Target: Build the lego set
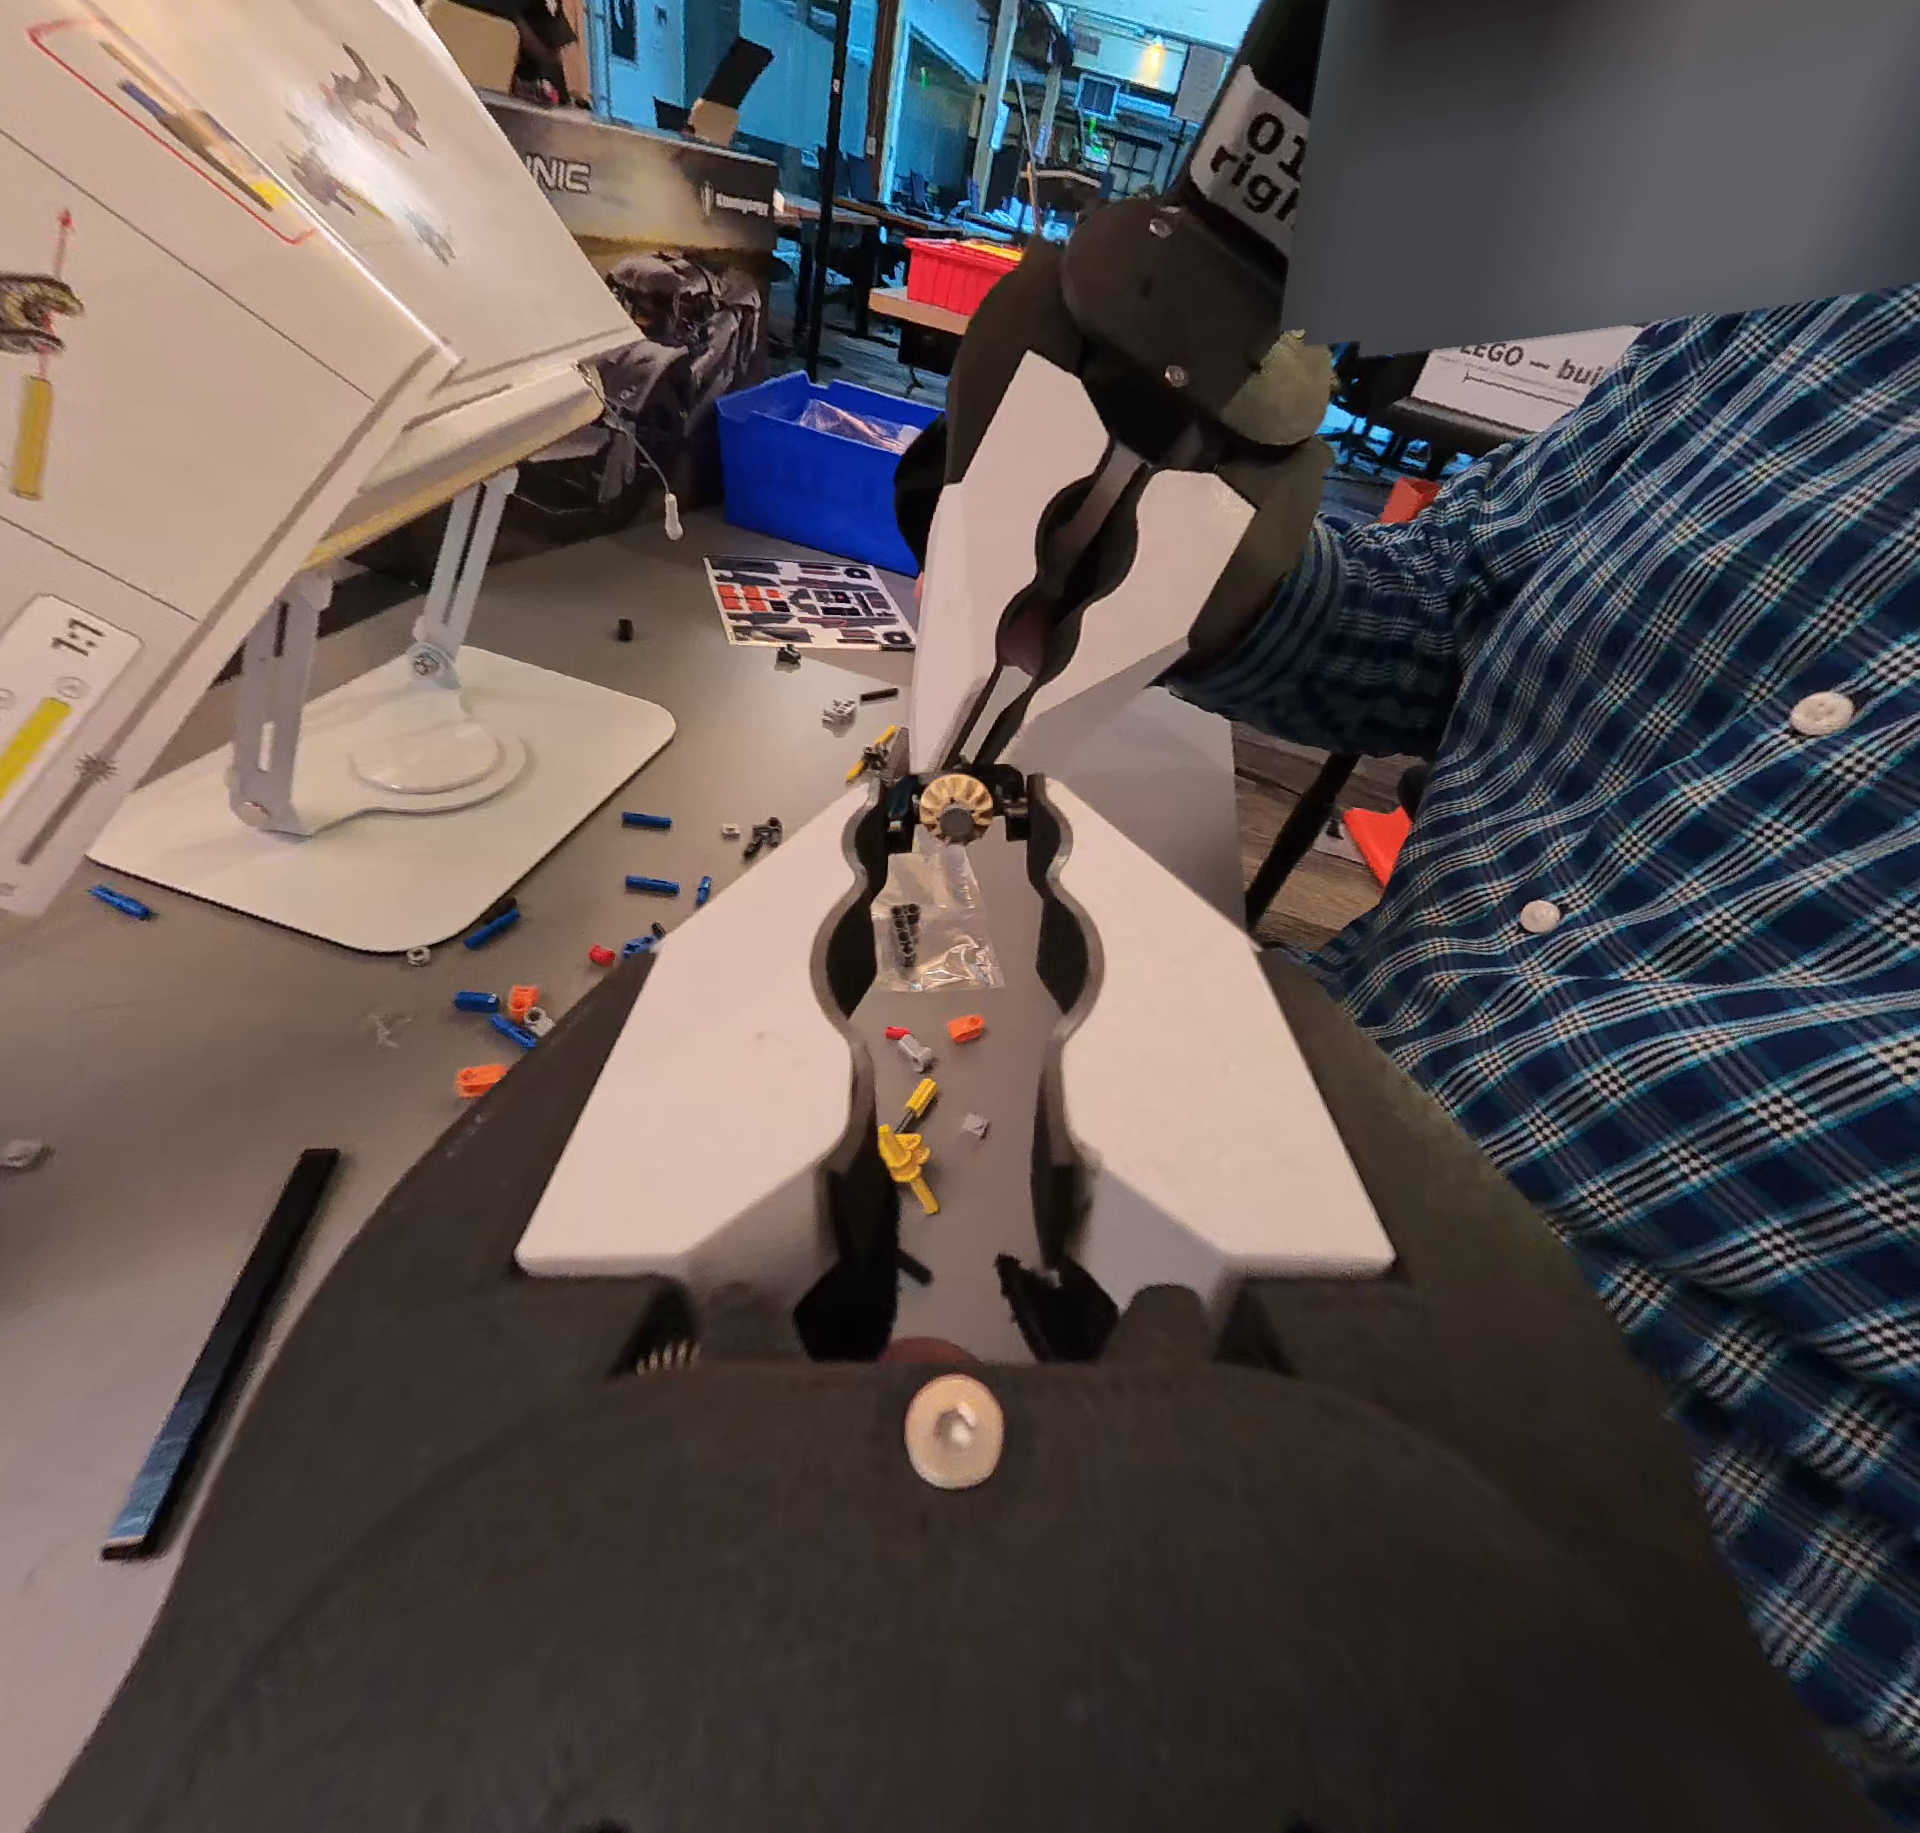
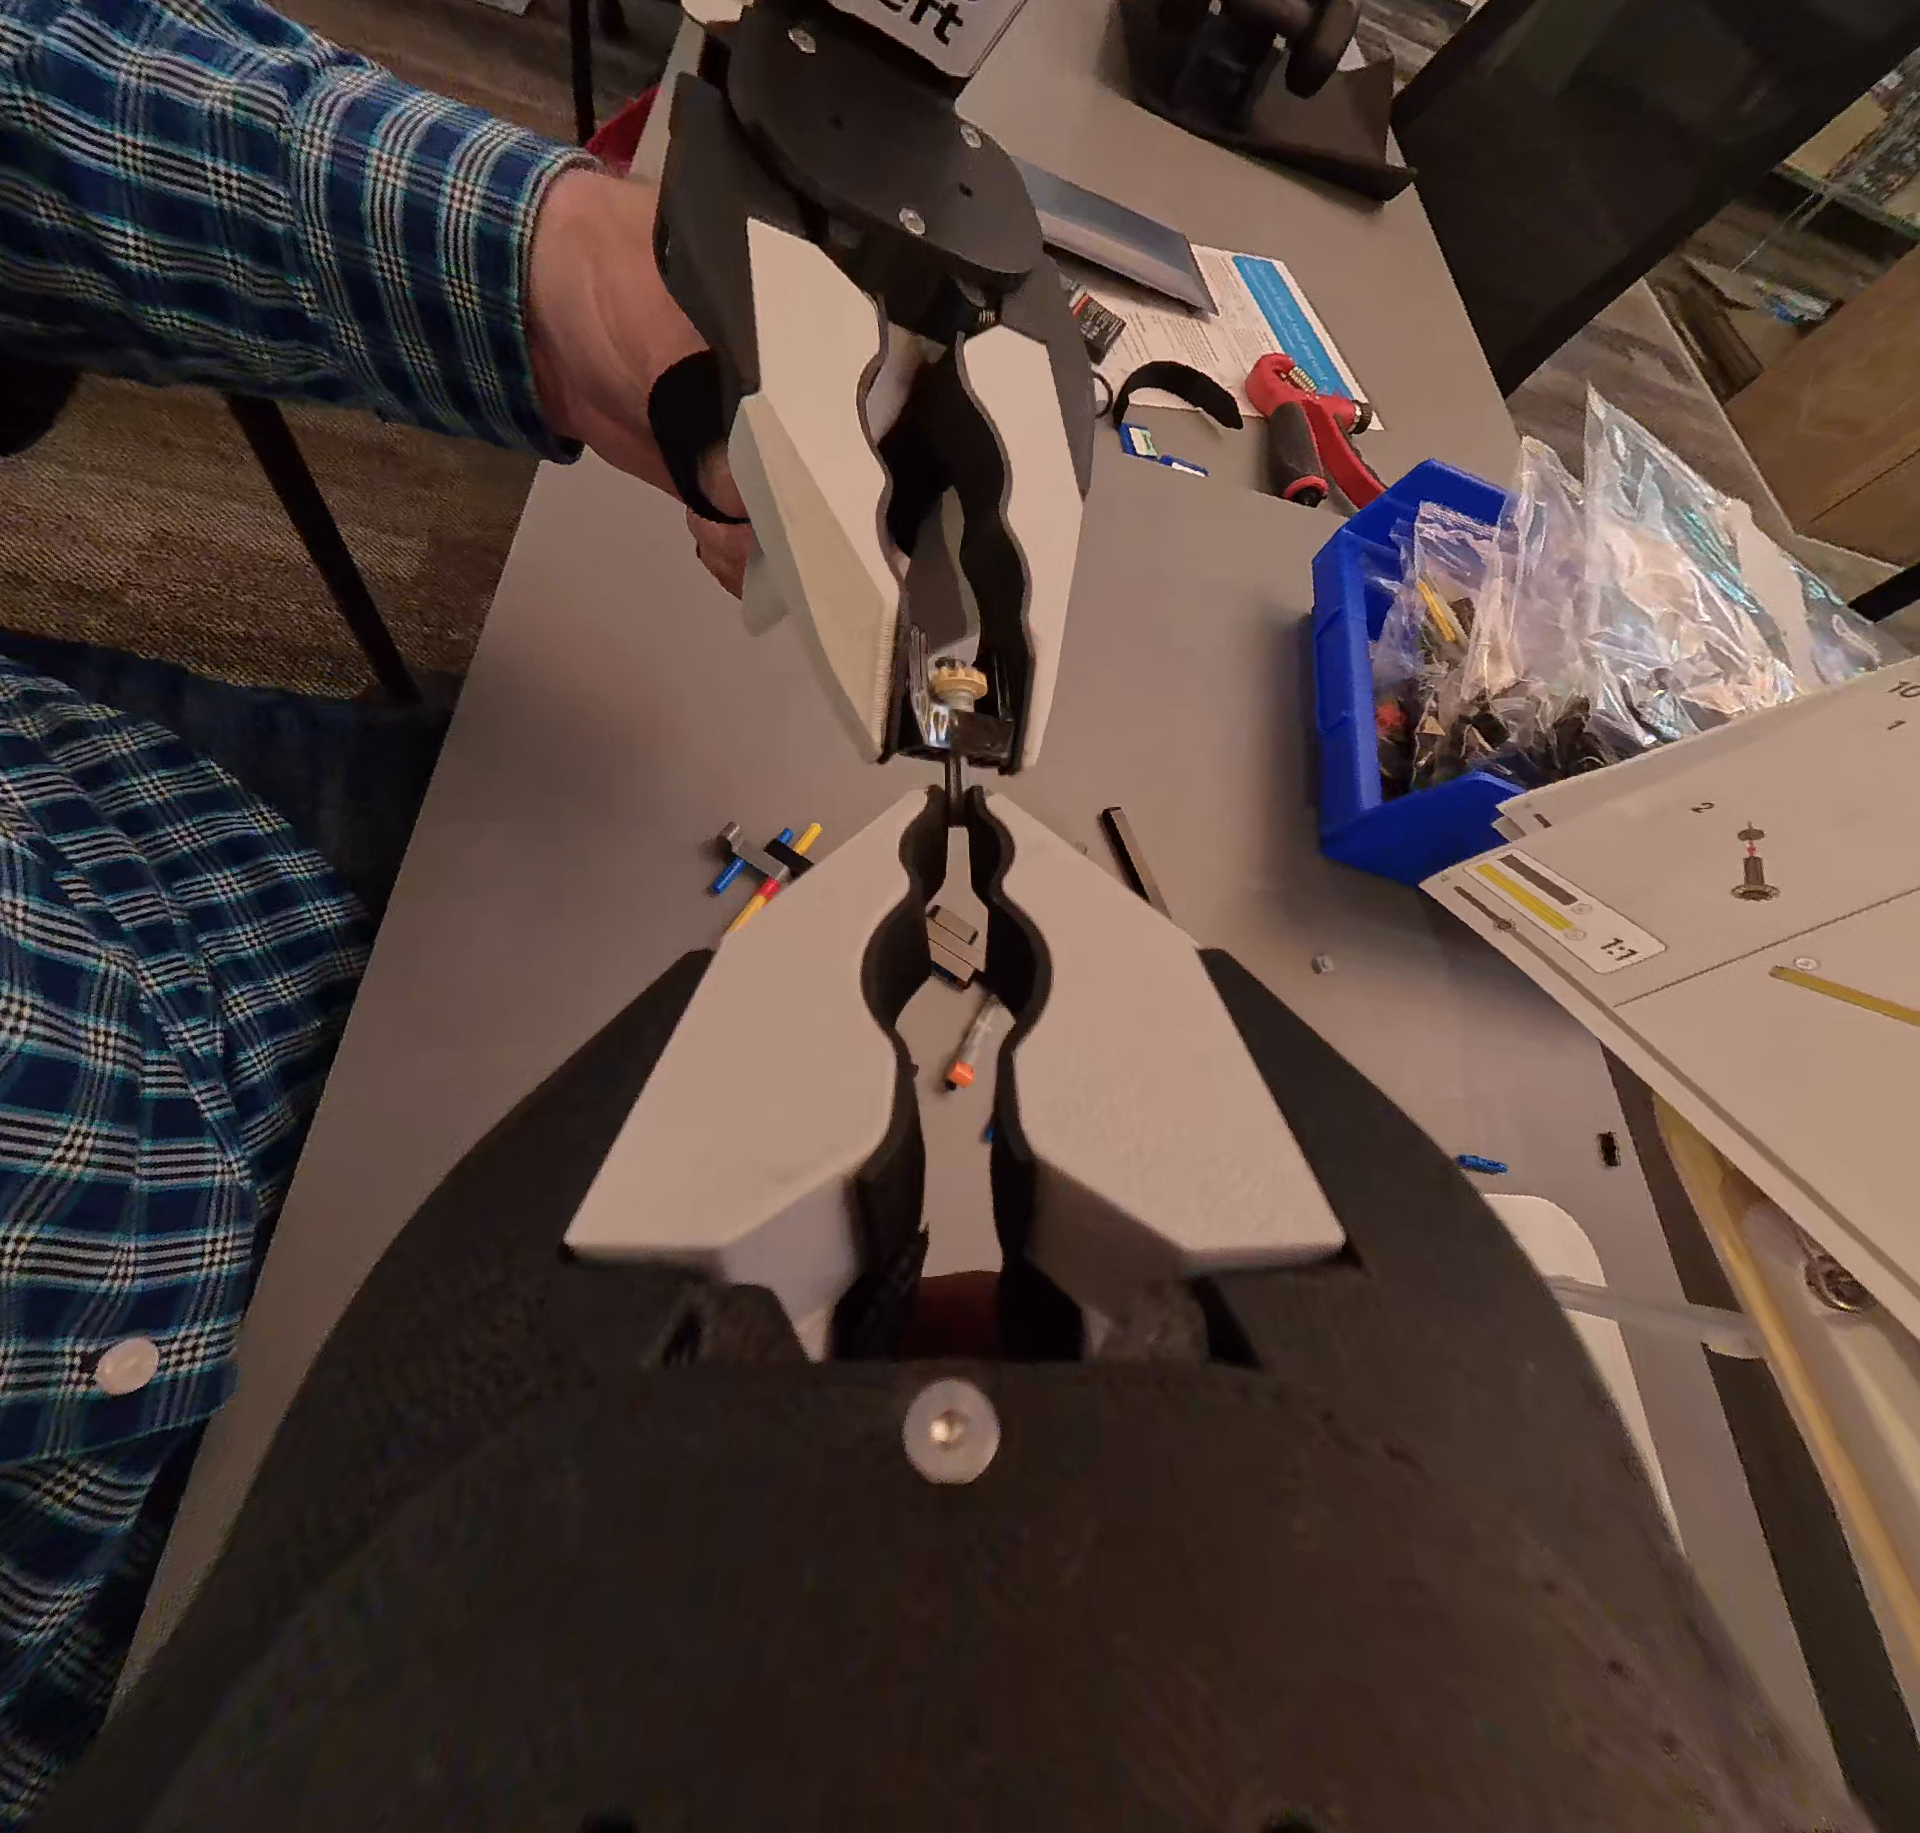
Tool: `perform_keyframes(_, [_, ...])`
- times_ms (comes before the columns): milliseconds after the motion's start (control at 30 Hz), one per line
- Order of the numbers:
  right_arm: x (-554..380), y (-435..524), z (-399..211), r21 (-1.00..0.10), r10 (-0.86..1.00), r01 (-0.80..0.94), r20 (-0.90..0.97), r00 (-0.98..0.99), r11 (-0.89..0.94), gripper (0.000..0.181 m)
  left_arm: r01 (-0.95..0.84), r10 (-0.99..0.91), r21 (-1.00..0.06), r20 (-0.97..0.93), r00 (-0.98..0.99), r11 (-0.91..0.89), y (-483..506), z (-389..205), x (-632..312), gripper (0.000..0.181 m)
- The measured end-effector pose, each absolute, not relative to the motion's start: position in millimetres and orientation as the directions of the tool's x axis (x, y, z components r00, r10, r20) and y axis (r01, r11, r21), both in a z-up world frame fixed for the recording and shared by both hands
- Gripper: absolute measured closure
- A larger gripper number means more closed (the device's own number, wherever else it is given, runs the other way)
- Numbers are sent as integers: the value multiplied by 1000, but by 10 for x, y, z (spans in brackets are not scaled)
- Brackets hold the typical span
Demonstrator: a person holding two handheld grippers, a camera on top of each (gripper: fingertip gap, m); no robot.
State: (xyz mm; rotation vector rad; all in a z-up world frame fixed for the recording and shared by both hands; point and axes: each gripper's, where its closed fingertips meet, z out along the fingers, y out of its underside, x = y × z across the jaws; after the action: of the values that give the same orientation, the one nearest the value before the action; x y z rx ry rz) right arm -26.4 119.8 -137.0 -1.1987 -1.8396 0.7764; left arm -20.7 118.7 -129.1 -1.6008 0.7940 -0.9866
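1. My left gripper point(image 1: 954, 815) is clamped on a small black frame piece point(image 1: 904, 809) that carries a tan bevel gear point(image 1: 952, 807). In the left wrist view the gear sits at the fingertips, at 12 o'clock from the camera, its toothed face turned back toward me.

2. My right gripper point(image 2: 952, 809) is pinched tight on a thin black axle point(image 2: 954, 777). In the right wrist view the axle juts out of the tips toward 12 o'clock, along the fingers' own line.

3. The governing relation: the two grippers meet tip to tip above the grey table point(image 2: 623, 640). The axle's long axis points straight at the frame piece, and its far end reaches the frame's lower edge. I cannot tell whether it has entered a hole.

4. From the left wrist view the right gripper comes down from about 1 o'clock, so the axle is tilted against the frame, not square to it. The gear's hub lies slightly to the 11 o'clock side of the axle tip in the right wrist view.

5. My judgement: the insertion depends on bringing the axle in line with the bore. The right gripper holds the moving part; the left should act only as a steady fixture.

6. Loose pins and connectors point(image 1: 644, 884) lie scattered on the table below, well apart from the assembly.
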Motion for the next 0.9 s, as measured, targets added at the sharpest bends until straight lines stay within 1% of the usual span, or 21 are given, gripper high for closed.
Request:
perform_keyframes(167, [-304, 1163, -1338, -824, 926, 432, 277, -256, 366, 180, 1, -876, -983, 165, 453, -184, 1155, -1251, -246, 158])
perform_keyframes(333, [-379, 1131, -1388, -815, 920, 439, 275, -279, 377, 180, -6, -871, -981, 169, 460, -194, 1124, -1310, -325, 157])
perform_keyframes(533, [-549, 1053, -1588, -787, 906, 465, 277, -321, 405, 180, -58, -853, -971, 174, 493, -232, 1036, -1555, -507, 157])
perform_keyframes(733, [-767, 943, -1833, -728, 874, 498, 309, -376, 471, 180, -114, -822, -955, 172, 542, -275, 905, -1836, -756, 157])
perform_keyframes(900, [-946, 858, -2054, -699, 859, 518, 294, -420, 493, 180, -154, -790, -939, 161, 592, -307, 814, -2068, -940, 158])
